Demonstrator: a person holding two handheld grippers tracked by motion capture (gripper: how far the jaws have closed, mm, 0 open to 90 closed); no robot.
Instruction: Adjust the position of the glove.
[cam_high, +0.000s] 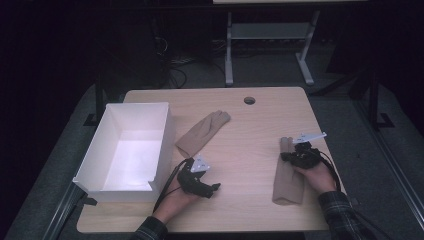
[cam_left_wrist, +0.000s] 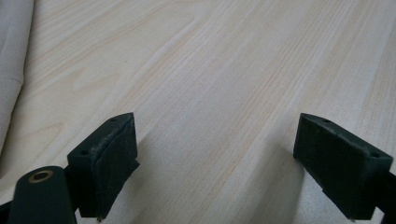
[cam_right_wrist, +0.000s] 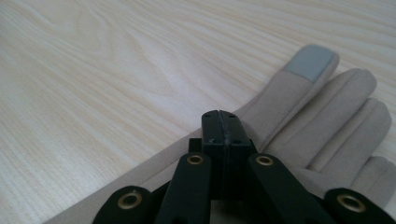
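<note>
A light wooden table (cam_high: 260, 107) with a round cable hole (cam_high: 249, 100) stands on grey carpet (cam_high: 340, 115). Behind it the room is dark; a grey metal table frame (cam_high: 270, 40) and loose black cables (cam_high: 175, 70) lie on the floor there.

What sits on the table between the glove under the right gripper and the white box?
The second glove and the open left gripper lie between the right gripper's glove and the white box.

Right hand-held gripper (cam_high: 295, 150) on glove (cam_high: 288, 172)
</note>
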